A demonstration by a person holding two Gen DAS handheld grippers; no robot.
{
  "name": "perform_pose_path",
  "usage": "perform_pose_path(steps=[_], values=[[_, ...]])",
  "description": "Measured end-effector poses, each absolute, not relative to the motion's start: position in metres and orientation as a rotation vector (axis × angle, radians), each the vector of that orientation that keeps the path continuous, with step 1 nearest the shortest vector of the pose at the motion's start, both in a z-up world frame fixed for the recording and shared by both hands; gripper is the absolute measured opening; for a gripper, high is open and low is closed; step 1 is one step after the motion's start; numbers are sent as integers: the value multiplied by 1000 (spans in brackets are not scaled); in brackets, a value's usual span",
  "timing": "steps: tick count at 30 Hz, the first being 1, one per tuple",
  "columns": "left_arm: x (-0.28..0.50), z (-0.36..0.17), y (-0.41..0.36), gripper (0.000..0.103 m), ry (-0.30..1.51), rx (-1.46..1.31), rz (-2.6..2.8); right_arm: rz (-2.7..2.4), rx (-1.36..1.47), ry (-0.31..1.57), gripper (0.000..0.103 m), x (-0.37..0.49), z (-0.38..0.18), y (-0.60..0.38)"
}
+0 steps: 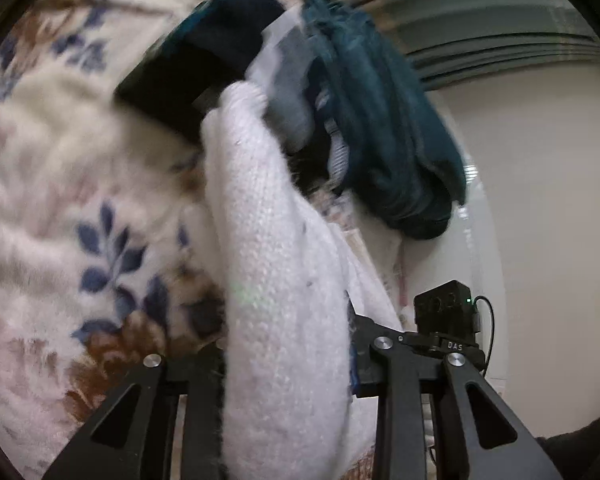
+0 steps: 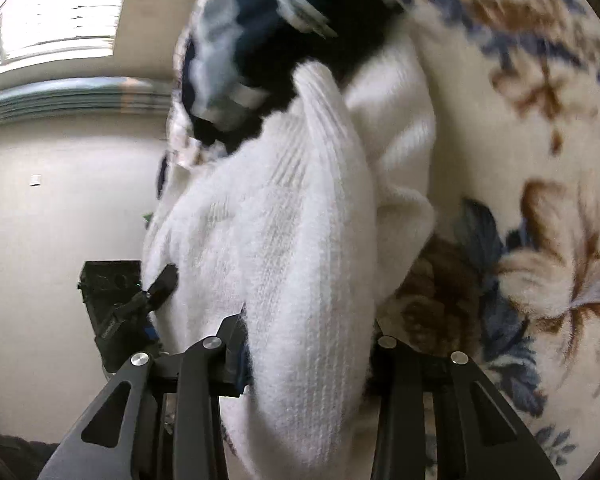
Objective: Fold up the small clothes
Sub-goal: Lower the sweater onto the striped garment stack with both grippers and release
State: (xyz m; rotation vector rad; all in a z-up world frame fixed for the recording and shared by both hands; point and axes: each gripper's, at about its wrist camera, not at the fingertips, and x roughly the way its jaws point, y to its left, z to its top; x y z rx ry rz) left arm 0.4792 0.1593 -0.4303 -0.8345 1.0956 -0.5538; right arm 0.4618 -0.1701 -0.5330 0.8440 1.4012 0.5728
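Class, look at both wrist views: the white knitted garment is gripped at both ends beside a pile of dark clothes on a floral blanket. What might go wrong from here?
1. The white knitted garment touches the pile of dark teal and black clothes; pulling may drag some along.
2. The left gripper and right gripper each hold bunched fabric, so any fold may come out uneven.
3. The soft floral fleece blanket could ruck up underneath.

White sock (image 1: 276,264) hid both grippers' fingertips; dark clothes (image 2: 268,40) beyond sock blurred; floral blanket (image 1: 60,184) smeared, edge-cropped.
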Motion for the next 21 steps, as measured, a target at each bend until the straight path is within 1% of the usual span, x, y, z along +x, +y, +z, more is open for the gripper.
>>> perform_pose_path(steps=[2,7,10,14,15,18,20,21], values=[[488,-405,156,27,1062,-828,-572,588,848,1359,39,464,-510,-173],[531,-336,148,27,973,-802,-611,616,802,1237,38,484,-422,-179],[579,-293,142,27,914,-793,-632,628,780,1162,38,523,-366,-183],[652,-256,151,27,865,-768,-635,619,749,1060,38,596,-308,-172],[664,-257,155,27,863,-770,-636,618,736,1038,38,625,-299,-168],[720,-273,159,27,887,-747,-622,595,716,1016,38,676,-300,-159],[746,-298,162,27,923,-719,-602,571,699,1033,38,713,-324,-148],[756,-320,164,27,954,-711,-598,565,702,1046,38,733,-340,-145]])
